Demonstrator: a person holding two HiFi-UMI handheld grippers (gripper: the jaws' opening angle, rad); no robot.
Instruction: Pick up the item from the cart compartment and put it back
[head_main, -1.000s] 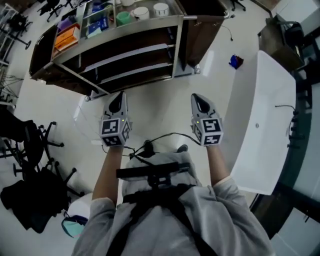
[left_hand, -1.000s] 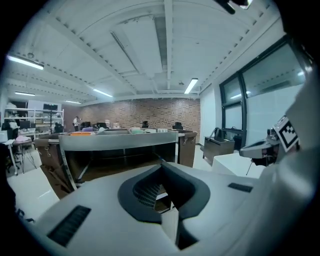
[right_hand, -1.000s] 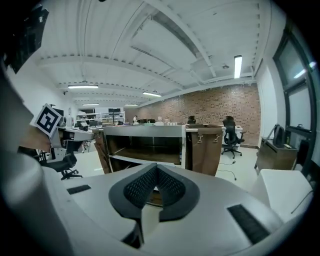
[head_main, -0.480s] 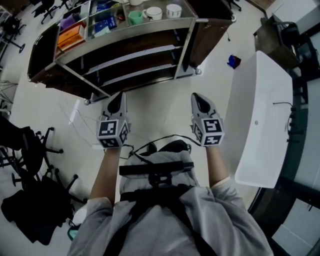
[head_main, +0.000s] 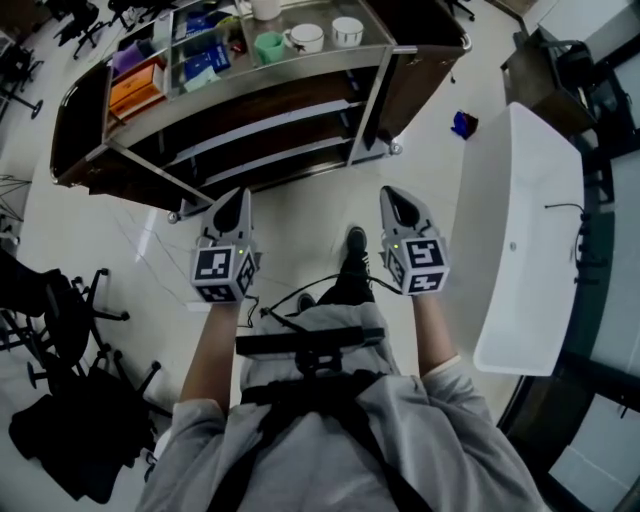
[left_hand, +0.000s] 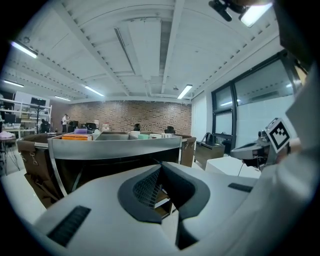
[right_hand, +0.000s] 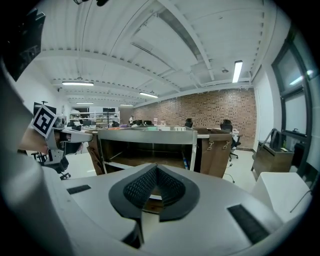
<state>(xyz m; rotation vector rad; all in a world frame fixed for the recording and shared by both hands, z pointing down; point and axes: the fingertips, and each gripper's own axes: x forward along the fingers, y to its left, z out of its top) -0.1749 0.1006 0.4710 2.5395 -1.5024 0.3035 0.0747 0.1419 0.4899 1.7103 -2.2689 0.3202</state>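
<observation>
A steel cart (head_main: 262, 74) stands ahead of me, its top tray split into compartments. In them are an orange box (head_main: 133, 88), blue packets (head_main: 203, 62), a green cup (head_main: 268, 46) and two white cups (head_main: 306, 38). My left gripper (head_main: 233, 198) and right gripper (head_main: 396, 196) are held side by side, short of the cart, pointing at its lower shelves. Both are shut with nothing in them. In the left gripper view the left gripper (left_hand: 160, 166) shows its pads meeting before the cart (left_hand: 115, 145). The right gripper (right_hand: 156, 169) looks the same in front of the cart (right_hand: 150, 135).
A long white table (head_main: 525, 230) runs along the right. A small blue object (head_main: 463, 124) lies on the floor near the cart's right end. Brown bags (head_main: 425, 60) hang on the cart's ends. Black office chairs (head_main: 60, 320) stand at the left. My shoe (head_main: 354, 245) is between the grippers.
I have stepped toward the cart: it sits lower and larger in the head view, and a shoe has come forward between the grippers. Both grippers stay shut and empty.
</observation>
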